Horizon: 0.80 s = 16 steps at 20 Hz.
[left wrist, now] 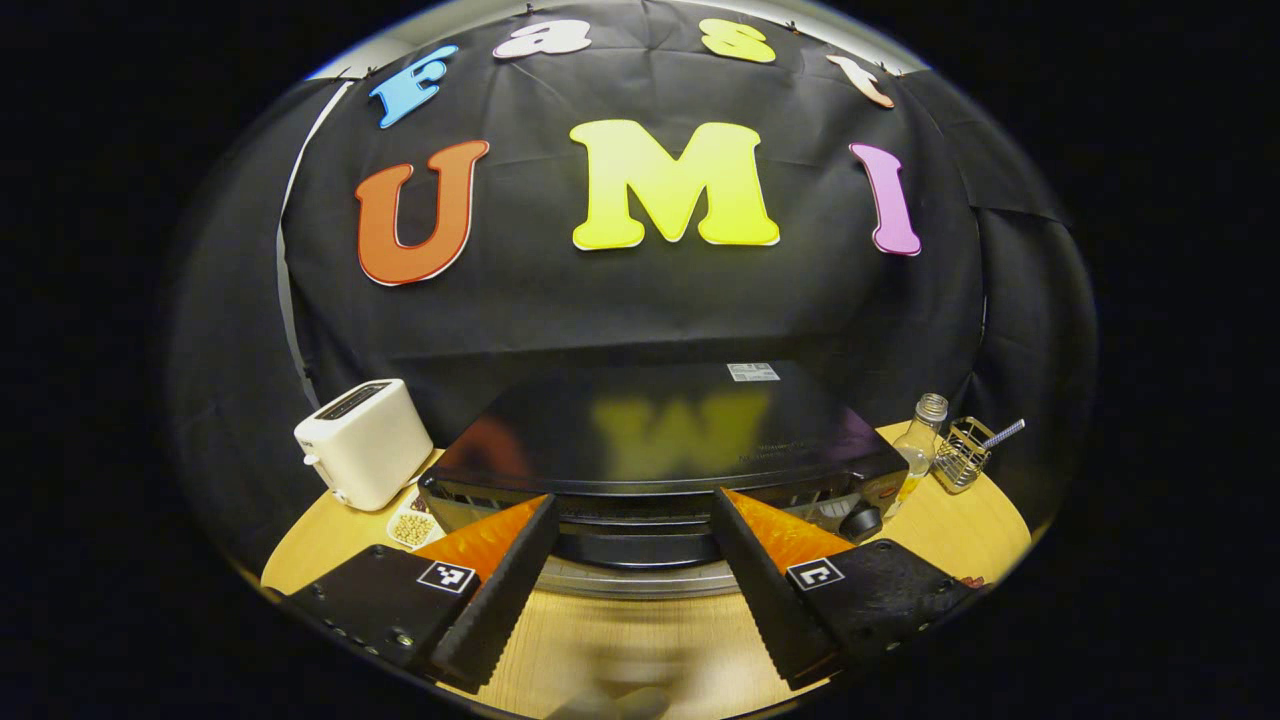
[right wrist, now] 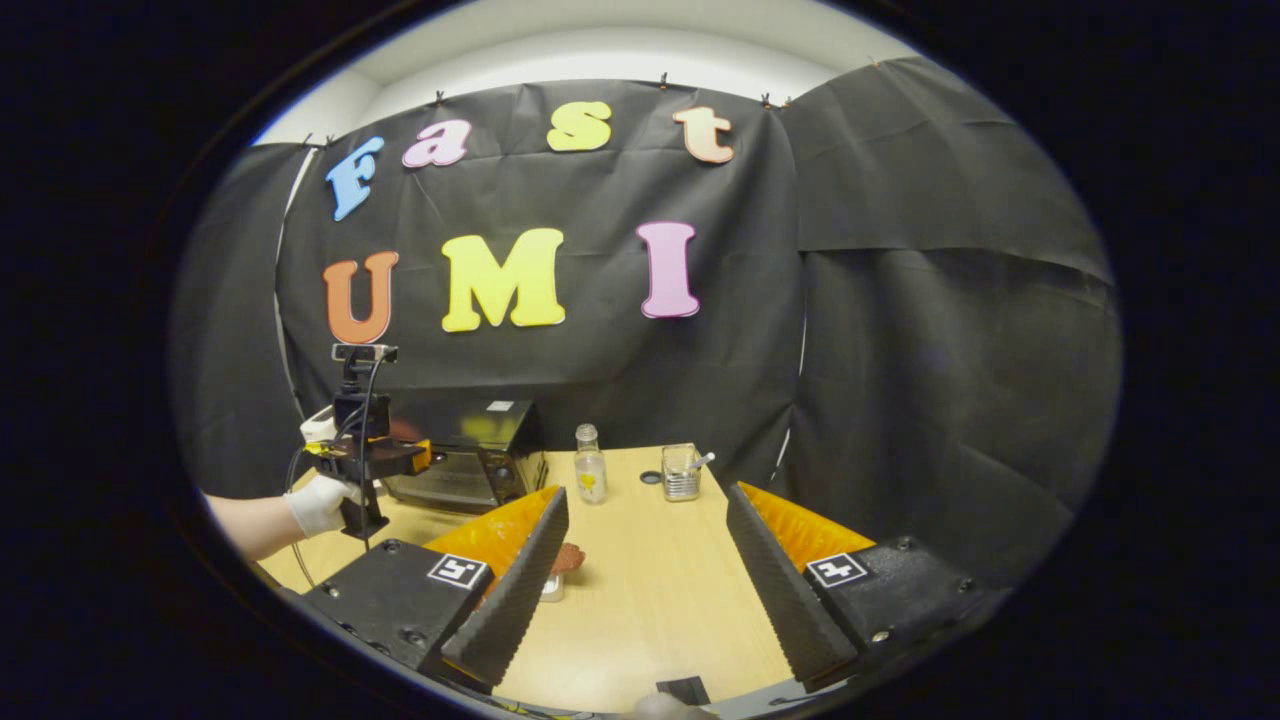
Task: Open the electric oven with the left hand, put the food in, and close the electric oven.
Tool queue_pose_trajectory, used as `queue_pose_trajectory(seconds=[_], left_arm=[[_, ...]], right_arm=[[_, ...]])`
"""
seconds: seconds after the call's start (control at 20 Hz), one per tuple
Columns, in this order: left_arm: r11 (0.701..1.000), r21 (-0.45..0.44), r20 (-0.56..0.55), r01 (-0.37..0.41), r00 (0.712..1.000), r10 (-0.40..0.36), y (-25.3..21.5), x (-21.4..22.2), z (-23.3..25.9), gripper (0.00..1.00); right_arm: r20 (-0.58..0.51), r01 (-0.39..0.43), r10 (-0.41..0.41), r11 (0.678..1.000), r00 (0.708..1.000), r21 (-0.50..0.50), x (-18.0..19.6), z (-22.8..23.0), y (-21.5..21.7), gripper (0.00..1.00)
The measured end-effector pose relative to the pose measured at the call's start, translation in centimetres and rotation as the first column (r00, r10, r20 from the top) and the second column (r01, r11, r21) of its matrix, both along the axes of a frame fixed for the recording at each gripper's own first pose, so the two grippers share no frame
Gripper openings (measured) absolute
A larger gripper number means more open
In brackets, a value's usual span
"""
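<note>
From the left gripper view, the left gripper (left wrist: 634, 570) is spread wide with nothing between its fingers. It hovers close in front of the electric oven (left wrist: 660, 440), a dark glossy box on a pale wooden table (left wrist: 640, 630). The fingers frame the oven's upper front edge, where the door handle appears to run, though it is too blurred to make out clearly. A control knob (left wrist: 860, 521) sits at the oven's right front. A white toaster (left wrist: 365, 443) stands to the oven's left, with a small dish of pale round pieces (left wrist: 412, 528) just before it. To the right stand a glass bottle (left wrist: 918, 440) and a wire holder (left wrist: 962, 452).

From the right gripper view, the right gripper (right wrist: 645, 570) is likewise open and empty, hanging over the table well apart from the oven. A gloved hand (right wrist: 322, 503) holds the other gripper up against the oven front, whose door looks closed. A small reddish-brown item, possibly the food (right wrist: 568, 558), lies on the table just beside the right gripper's near finger, partly hidden.

The risk, as I judge it, is that the left fingers close above or short of the handle and slip off, or that a hard pull drags the light oven forward into the dish.
</note>
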<state>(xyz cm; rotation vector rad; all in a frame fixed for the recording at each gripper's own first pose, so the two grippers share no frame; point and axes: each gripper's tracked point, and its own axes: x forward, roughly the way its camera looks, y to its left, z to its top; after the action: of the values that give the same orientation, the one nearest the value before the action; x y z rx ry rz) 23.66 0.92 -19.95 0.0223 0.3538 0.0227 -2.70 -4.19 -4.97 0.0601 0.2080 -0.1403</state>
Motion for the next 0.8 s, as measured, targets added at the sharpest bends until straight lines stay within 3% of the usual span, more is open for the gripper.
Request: queue_pose_trajectory(seconds=[0.3, 0.35, 0.4, 0.6, 0.75, 0.8], left_arm=[[1.000, 0.002, -0.014, 0.014, 1.000, -0.014, -0.2, -4.0, -1.4, 0.97], [1.000, 0.000, -0.013, 0.017, 1.000, -0.017, -0.1, -4.7, -1.7, 0.97], [1.000, -0.004, -0.015, 0.018, 1.000, -0.018, 0.0, -5.3, -2.0, 0.97], [1.000, -0.008, -0.039, 0.022, 0.999, -0.022, -0.1, -8.1, -4.0, 0.97], [1.000, -0.020, -0.087, 0.014, 0.996, -0.015, -0.2, -10.0, -5.9, 0.97], [0.999, -0.038, -0.100, 0.007, 0.995, -0.011, -0.3, -10.5, -6.4, 0.97]], right_arm=[[-0.020, -0.029, 0.029, 0.999, 0.999, 0.018, -0.8, -1.4, 0.9, 1.00], [-0.021, -0.032, 0.033, 0.999, 0.999, 0.019, -0.8, -1.5, 1.0, 0.96], [-0.024, -0.036, 0.037, 0.999, 0.999, 0.019, -0.9, -1.6, 1.1, 1.00], [-0.028, -0.047, 0.048, 0.999, 0.998, 0.018, -1.5, -1.9, 1.3, 0.96], [-0.031, -0.062, 0.062, 0.998, 0.998, 0.013, -1.8, -2.1, 1.6, 1.00], [-0.030, -0.064, 0.064, 0.998, 0.998, 0.015, -2.0, -2.0, 1.7, 0.96]])
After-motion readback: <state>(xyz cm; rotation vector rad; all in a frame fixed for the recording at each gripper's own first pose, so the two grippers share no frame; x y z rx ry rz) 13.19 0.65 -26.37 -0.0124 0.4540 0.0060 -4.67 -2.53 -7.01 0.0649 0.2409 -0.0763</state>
